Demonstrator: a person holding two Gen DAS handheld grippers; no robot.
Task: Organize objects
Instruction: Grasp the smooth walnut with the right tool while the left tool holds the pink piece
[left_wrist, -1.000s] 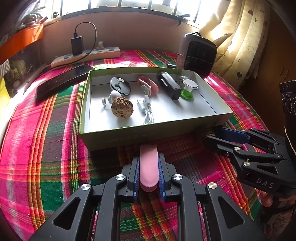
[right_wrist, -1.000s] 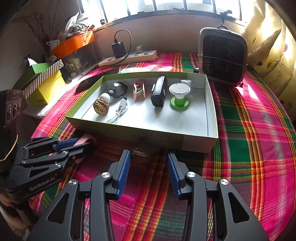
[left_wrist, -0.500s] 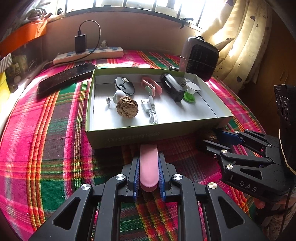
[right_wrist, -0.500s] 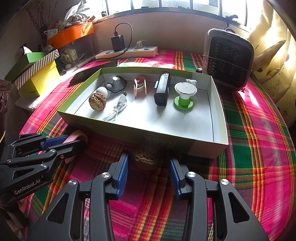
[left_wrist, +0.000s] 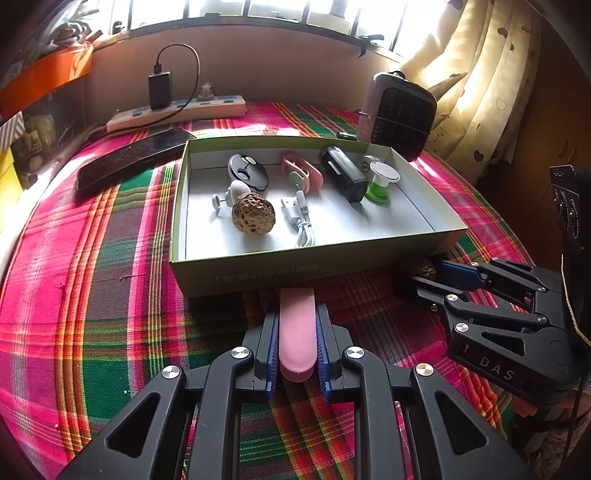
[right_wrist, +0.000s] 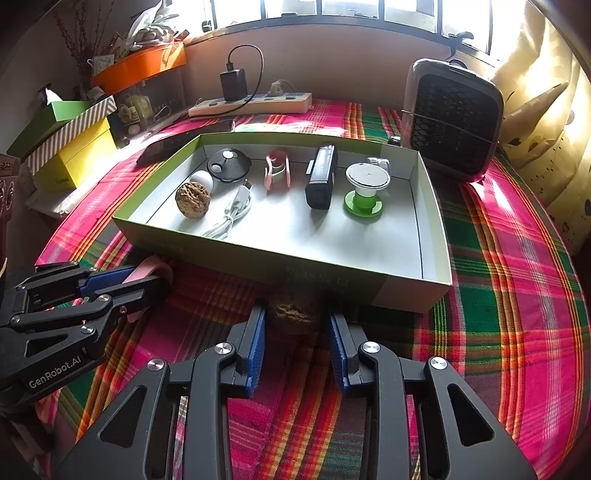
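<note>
My left gripper (left_wrist: 297, 321) is shut on a pink clip (left_wrist: 296, 332), held just before the near wall of the open cardboard box (left_wrist: 295, 269); the left gripper also shows in the right wrist view (right_wrist: 147, 277). My right gripper (right_wrist: 297, 325) is open with a walnut (right_wrist: 293, 314) on the cloth between its fingers, against the box's front wall (right_wrist: 332, 280). The right gripper shows in the left wrist view (left_wrist: 417, 277), with the walnut (left_wrist: 421, 266) at its tips. Inside the box lie another walnut (left_wrist: 253, 218), a white cable (left_wrist: 301, 221), a pink clip (left_wrist: 301, 171), a black device (left_wrist: 341, 173) and a green-and-white stand (left_wrist: 380, 182).
A plaid cloth (left_wrist: 110, 295) covers the table. A black phone (left_wrist: 129, 158) lies left of the box. A power strip with charger (left_wrist: 177, 110) is at the back. A small heater (right_wrist: 454, 118) stands back right. Coloured boxes (right_wrist: 74, 147) are stacked at the left.
Both grippers have drawn closer to the box front. The right gripper's open fingers have moved up around the walnut on the cloth. The left gripper still holds the pink clip.
</note>
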